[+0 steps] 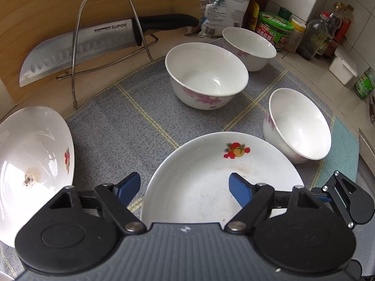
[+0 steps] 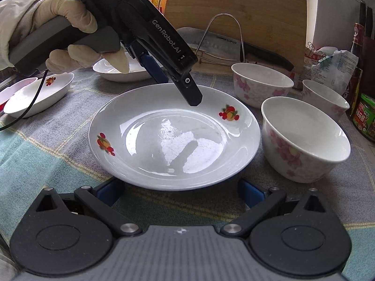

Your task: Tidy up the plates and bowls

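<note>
- Plate (image 2: 174, 138) with fruit print lies flat on checked cloth (image 2: 46, 159) on the desk, bowls (image 2: 304, 140) just beside.
- Left tongs (image 1: 185, 187) part-open, straddling plate's rim, not gripping.
- Right tongs (image 2: 180, 193) wide, nothing held.

Bare cloth (image 1: 131, 126) left of centre plate (image 1: 199, 187) gives passage; three bowls (image 1: 206, 75) crowd right, knife rack (image 1: 105, 35) blocks behind, side plate (image 1: 30, 154) left.

White plates (image 2: 174, 138); floral bowls (image 2: 304, 140); upright

Home kitchen, knife (image 1: 77, 46), condiment jars (image 1: 275, 29), tiles
</note>
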`<state>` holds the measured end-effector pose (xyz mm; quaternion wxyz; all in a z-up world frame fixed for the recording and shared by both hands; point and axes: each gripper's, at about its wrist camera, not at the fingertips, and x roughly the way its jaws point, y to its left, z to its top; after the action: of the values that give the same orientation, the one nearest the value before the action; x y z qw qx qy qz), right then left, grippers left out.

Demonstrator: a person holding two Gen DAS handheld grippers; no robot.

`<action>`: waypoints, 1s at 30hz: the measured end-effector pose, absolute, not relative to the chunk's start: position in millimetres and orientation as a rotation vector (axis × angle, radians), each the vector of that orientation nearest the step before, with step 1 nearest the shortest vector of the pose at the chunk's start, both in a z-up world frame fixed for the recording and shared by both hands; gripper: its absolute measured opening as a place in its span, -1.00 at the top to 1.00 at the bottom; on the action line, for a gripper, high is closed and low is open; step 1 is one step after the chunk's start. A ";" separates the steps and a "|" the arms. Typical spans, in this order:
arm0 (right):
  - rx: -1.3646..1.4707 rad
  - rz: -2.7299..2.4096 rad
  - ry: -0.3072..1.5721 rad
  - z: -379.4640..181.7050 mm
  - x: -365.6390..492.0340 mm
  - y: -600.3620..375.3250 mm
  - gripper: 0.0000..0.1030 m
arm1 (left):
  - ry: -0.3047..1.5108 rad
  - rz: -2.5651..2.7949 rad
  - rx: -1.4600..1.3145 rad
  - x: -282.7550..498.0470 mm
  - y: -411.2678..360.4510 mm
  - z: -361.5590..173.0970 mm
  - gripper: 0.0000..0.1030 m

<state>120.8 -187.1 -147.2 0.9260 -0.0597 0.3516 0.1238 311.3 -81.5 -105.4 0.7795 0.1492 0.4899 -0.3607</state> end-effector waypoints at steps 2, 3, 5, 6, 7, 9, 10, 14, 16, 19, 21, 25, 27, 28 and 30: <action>-0.123 0.255 0.723 -147.0 121.1 -187.2 -1.00 | 1.073 -0.791 0.317 315.4 -83.2 -107.6 -0.33; -0.124 0.255 0.724 -147.0 120.9 -187.1 -1.00 | 1.077 -0.793 0.316 316.9 -84.0 -108.2 -0.32; -0.124 0.255 0.725 -146.8 121.2 -187.0 -1.00 | 1.080 -0.805 0.319 319.9 -85.9 -108.8 -0.30; -0.124 0.254 0.727 -146.7 121.6 -186.8 -1.00 | 1.081 -0.812 0.321 321.1 -86.5 -109.0 -0.29; -0.126 0.254 0.726 -146.5 121.7 -186.3 -1.00 | 1.084 -0.820 0.327 322.4 -87.3 -109.7 -0.23; -0.132 0.252 0.723 -146.6 121.9 -185.4 -1.00 | 1.091 -0.825 0.349 324.6 -89.5 -111.1 -0.16; -0.131 0.250 0.721 -146.7 121.9 -185.1 -1.00 | 1.095 -0.830 0.355 325.8 -90.1 -111.9 -0.12; -0.122 0.244 0.721 -147.0 122.0 -184.7 -1.00 | 1.115 -0.857 0.375 330.7 -92.4 -114.9 -0.09; -0.123 0.244 0.719 -147.1 121.9 -184.2 -1.00 | 1.127 -0.870 0.387 332.9 -93.6 -117.1 -0.07; -0.124 0.246 0.716 -147.2 122.2 -183.2 -1.00 | 1.135 -0.890 0.404 334.5 -94.9 -118.4 -0.06; -0.124 0.248 0.715 -147.1 122.7 -183.0 -1.00 | 1.137 -0.900 0.413 334.4 -94.9 -118.6 -0.06; -0.137 0.260 0.711 -146.7 124.1 -180.3 -1.00 | 1.136 -0.921 0.435 334.5 -95.5 -118.8 -0.06; -0.146 0.263 0.712 -146.3 125.7 -177.9 -1.00 | 1.136 -0.925 0.440 334.3 -95.8 -118.8 -0.06; -0.139 0.264 0.717 -146.1 126.7 -177.9 -1.00 | 1.134 -0.926 0.443 334.2 -96.8 -119.0 -0.06; -0.135 0.263 0.725 -145.8 128.2 -177.7 -1.00 | 1.124 -0.934 0.461 332.5 -97.8 -119.1 -0.07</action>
<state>128.2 -177.7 -145.8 0.9244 -0.0659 0.3531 0.1283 332.5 -97.8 -119.1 0.7204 0.2085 0.5088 -0.4227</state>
